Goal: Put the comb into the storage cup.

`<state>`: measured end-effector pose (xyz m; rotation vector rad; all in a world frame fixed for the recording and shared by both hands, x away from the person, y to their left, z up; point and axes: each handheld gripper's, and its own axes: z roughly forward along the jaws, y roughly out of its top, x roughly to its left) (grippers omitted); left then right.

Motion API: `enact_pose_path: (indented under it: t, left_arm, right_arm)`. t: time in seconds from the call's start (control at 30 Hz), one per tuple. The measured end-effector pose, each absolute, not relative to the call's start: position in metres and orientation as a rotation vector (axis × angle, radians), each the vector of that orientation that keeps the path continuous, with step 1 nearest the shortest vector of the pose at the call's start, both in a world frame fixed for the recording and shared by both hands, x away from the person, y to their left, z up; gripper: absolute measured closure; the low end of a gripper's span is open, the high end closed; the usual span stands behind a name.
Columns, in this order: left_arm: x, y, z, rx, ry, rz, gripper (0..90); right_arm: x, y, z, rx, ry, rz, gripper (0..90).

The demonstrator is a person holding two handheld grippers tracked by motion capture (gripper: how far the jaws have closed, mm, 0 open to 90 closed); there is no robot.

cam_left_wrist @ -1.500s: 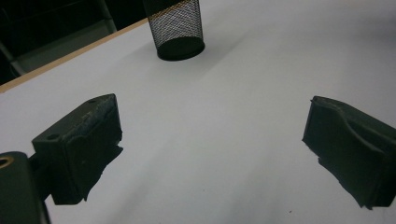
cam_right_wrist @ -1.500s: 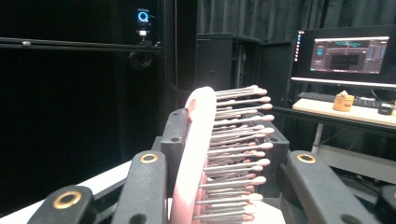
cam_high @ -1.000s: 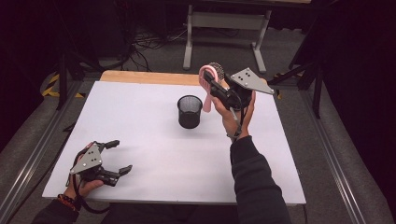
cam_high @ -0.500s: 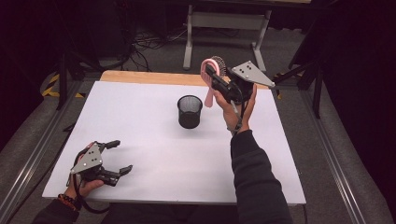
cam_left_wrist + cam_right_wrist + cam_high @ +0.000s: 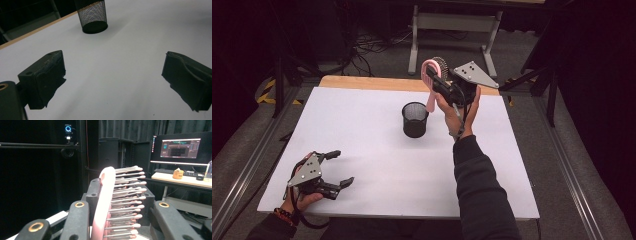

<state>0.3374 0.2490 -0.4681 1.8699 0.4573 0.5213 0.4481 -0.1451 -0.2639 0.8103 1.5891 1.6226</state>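
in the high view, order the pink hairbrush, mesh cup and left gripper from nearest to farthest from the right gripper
1. pink hairbrush: clamped between the fingers of the right gripper, raised near the table's far edge.
2. mesh cup: standing on the table just below and left of that gripper.
3. left gripper: open, at the near left corner of the table.

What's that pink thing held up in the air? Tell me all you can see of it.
It is a pink hairbrush, plastic by its look. Its head carries rows of thin pale bristles with rounded tips, seen close in the right gripper view. The right tongs are shut on the head, holding the brush in the air with the head up and the handle hanging down, just right of and behind the black mesh cup. Nothing else touches it.
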Motion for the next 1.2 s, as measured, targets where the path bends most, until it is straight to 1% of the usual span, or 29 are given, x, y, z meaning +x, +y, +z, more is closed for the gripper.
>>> enact_pose_path:
  t: [0.9, 1.2]
  left_arm:
    - [0.337, 0.249, -0.468, 1.873, 0.445, 0.52, 5.5]
    - [0.337, 0.249, -0.468, 1.878, 0.443, 0.519, 5.5]
  right_arm:
    - [0.464, -0.13, -0.278, 0.843, 1.608, 1.656, 63.3]
    - [0.467, -0.126, -0.284, 0.827, 1.643, 1.618, 63.3]
